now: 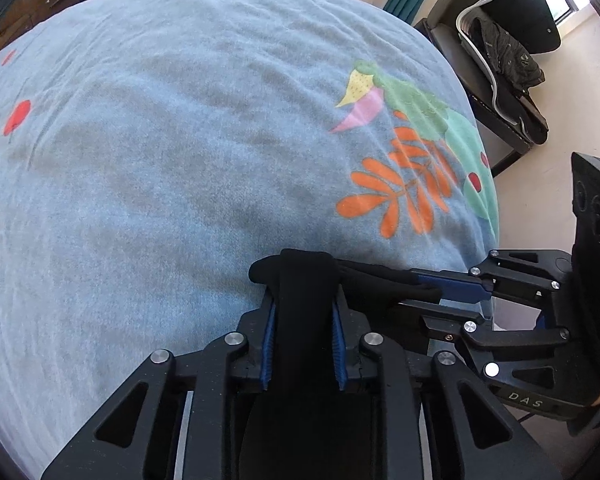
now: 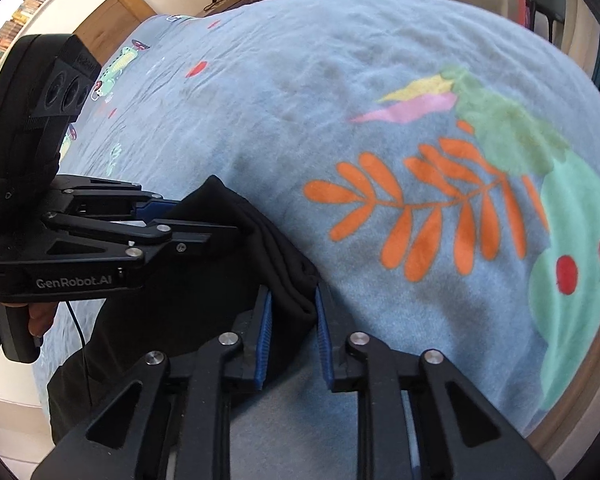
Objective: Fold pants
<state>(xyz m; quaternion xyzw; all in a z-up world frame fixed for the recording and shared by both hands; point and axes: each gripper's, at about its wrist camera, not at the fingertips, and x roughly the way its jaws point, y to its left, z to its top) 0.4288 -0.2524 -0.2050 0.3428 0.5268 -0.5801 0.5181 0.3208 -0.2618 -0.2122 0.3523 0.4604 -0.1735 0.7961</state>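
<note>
Both claws pinch the black pants (image 1: 304, 304) at the near edge of the bed (image 1: 160, 160), left claw (image 1: 304, 280) and right claw (image 2: 292, 300) side by side on bunched cloth; judgement: lift evenly, keeping edges aligned.

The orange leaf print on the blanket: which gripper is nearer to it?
Right. The right gripper, shut on the black pants, sits just beside the orange leaf print; the left gripper, also gripping the pants, is on the far side of it.
</note>
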